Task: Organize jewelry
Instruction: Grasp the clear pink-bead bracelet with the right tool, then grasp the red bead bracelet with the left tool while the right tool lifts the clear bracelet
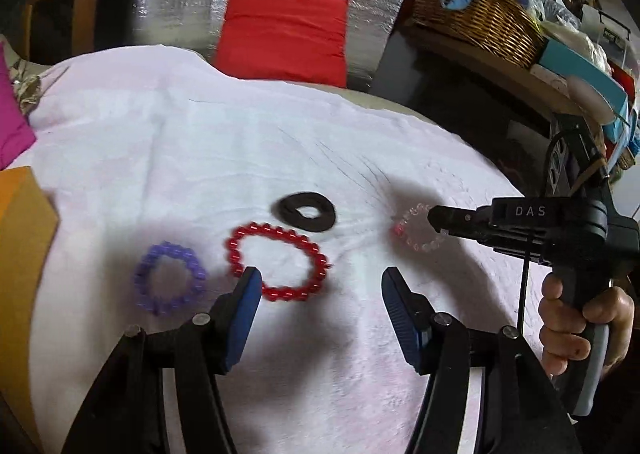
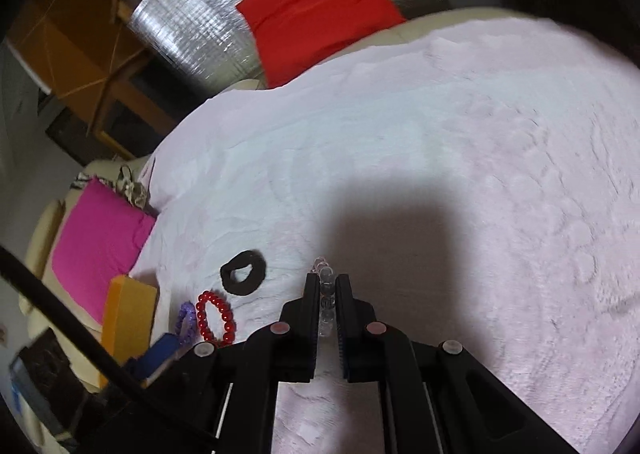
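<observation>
Our right gripper (image 2: 326, 286) clenches the clear bracelet (image 1: 416, 228); left gripper (image 1: 320, 286) released. We should lift gently, clear of the black ring (image 1: 306, 213).

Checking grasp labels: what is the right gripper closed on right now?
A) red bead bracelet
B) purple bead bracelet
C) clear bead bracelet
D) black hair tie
C. The right gripper is shut on the clear bead bracelet, its beads pinched between the pads; the red bead bracelet, black hair tie and purple bead bracelet lie free on the white cloth.
</observation>
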`<state>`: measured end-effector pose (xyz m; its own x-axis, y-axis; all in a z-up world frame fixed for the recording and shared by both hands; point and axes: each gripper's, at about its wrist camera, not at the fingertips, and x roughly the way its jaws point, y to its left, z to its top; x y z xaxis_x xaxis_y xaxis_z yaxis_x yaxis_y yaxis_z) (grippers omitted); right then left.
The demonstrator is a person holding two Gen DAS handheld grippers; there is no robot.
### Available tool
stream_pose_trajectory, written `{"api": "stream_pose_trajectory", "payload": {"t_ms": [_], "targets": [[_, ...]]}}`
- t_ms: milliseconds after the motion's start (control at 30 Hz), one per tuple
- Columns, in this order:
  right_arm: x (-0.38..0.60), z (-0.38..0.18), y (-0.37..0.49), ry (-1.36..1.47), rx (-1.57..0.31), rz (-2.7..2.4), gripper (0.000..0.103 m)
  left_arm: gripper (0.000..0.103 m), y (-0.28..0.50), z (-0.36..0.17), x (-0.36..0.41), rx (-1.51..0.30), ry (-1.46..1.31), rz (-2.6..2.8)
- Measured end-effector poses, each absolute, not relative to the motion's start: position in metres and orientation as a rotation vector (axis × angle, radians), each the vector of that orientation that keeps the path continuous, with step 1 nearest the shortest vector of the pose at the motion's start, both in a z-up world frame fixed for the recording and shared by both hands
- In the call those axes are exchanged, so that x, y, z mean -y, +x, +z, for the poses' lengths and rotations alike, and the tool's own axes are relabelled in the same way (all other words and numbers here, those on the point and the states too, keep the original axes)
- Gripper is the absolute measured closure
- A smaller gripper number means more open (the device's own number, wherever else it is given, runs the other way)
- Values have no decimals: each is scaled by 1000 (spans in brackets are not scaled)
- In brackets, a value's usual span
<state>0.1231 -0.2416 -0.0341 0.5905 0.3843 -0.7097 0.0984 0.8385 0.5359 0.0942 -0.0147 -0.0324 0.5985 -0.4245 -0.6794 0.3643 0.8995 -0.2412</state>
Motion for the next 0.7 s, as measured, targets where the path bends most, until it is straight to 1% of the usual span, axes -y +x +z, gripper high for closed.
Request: {"api": "stream_pose_trajectory", "payload": {"t_ms": [133, 167, 200, 267, 367, 433, 600, 700], "targets": [[244, -35, 122, 572, -949, 182, 94, 40, 99, -37, 26, -811, -62, -464], [246, -35, 121, 573, -952, 181, 94, 43, 101, -39, 27, -814, -68, -470], [246, -36, 121, 577, -954, 179, 94, 47, 103, -41, 28, -820, -72, -474], [251, -38, 119, 587, -960, 172, 94, 69, 108, -48, 35, -843, -65, -490], [255, -41, 118, 592, -967, 162, 94, 83, 110, -52, 43, -859, -41, -510], [257, -42, 119, 594, -973, 156, 94, 92, 110, -57, 47, -910, -53, -558], [260, -46, 121, 598, -995, 141, 94, 92, 101, -55, 47, -950, -49, -597], [258, -46, 121, 605, -998, 150, 94, 92, 94, -45, 36, -909, -46, -592]]}}
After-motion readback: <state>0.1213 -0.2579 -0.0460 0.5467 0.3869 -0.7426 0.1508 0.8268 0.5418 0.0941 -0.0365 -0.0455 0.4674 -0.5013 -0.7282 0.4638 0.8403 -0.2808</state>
